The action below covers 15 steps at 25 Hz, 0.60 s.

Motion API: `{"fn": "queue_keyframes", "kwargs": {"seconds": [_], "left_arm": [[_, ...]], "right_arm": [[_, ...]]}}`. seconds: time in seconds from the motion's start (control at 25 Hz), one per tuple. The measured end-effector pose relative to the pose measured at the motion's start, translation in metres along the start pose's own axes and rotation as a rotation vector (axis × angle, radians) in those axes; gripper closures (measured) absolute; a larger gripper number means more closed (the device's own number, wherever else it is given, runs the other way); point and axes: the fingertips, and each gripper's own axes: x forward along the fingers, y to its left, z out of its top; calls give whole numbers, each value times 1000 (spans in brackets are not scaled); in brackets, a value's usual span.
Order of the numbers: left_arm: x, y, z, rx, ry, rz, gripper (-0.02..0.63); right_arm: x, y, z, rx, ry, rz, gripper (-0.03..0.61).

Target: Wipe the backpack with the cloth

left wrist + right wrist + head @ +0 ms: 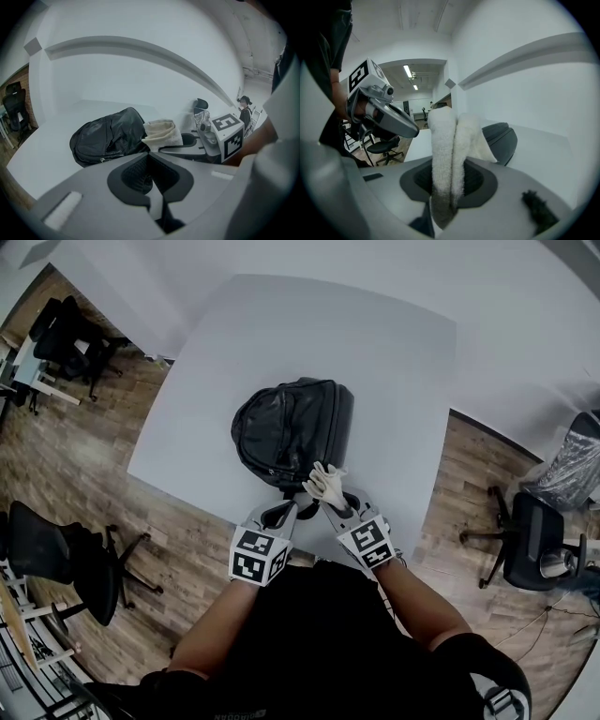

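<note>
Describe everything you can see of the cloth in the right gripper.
The cloth is off-white and fluffy like terry, folded into two thick ridges. The right gripper is shut on one end; the bunched free end sticks out past the jaws. It sits at the near end of the black backpack; whether they touch is unclear.

A white table [281,324] stands on a wood-plank floor [84,474]. A black backpack [292,427] lies flat on it, close to the near edge.
</note>
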Motion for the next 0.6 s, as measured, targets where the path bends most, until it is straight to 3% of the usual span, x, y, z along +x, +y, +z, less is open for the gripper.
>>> {"fn": "queue_keyframes", "kwargs": {"seconds": [0.6], "left_arm": [[-2,-1,9,31,-3,6,607]], "right_arm": [[-9,12,20,38,-86,38,485]]}}
